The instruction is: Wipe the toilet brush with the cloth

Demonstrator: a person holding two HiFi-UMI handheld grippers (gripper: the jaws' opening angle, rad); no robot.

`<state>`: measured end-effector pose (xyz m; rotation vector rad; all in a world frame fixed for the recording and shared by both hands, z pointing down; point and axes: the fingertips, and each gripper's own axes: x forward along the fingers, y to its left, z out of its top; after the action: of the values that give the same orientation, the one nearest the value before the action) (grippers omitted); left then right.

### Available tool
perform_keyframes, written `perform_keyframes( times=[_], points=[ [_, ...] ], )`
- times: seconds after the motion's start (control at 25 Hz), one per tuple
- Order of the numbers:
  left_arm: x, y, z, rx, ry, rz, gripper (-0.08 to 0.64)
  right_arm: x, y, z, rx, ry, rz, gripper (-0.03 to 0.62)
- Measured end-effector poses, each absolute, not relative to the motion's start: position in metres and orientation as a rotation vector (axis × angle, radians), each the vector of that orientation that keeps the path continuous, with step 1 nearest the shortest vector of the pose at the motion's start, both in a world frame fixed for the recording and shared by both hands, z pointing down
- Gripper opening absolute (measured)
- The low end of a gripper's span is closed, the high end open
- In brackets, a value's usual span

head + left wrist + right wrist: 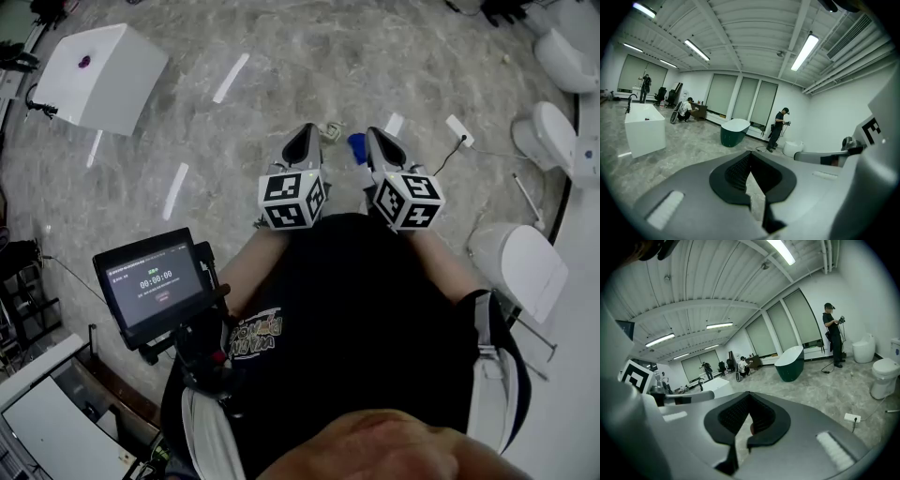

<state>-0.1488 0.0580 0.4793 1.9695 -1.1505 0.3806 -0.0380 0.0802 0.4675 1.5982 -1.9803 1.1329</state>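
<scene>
Poised at the start, wiping not yet begun.
Holds grey, black-padded left tool (304,133) and matching right tool (375,137) pinched shut, empty, side by side above grey marbled floor (281,56). Leaves small crumpled blue cloth (356,147) lying just beyond them; finds no toilet brush clearly. Next, probably: open, stoop, fetch.

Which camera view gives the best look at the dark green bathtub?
The right gripper view, narrowly: the dark green bathtub stands whole and bright, its white rim clear. The left gripper view shows the bathtub whole too, but dimmer. The head view does not show it.
</scene>
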Motion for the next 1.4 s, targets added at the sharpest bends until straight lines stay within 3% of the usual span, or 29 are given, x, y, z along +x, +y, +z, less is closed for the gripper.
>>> perform_keyframes(
  times=[1.4],
  points=[
    [-0.1443, 0.0641, 0.4845, 1.944, -1.126, 0.379, 0.0, -0.0436, 0.0828, 0.4653, 1.556, -2.047, 1.195, 0.005]
  ],
)
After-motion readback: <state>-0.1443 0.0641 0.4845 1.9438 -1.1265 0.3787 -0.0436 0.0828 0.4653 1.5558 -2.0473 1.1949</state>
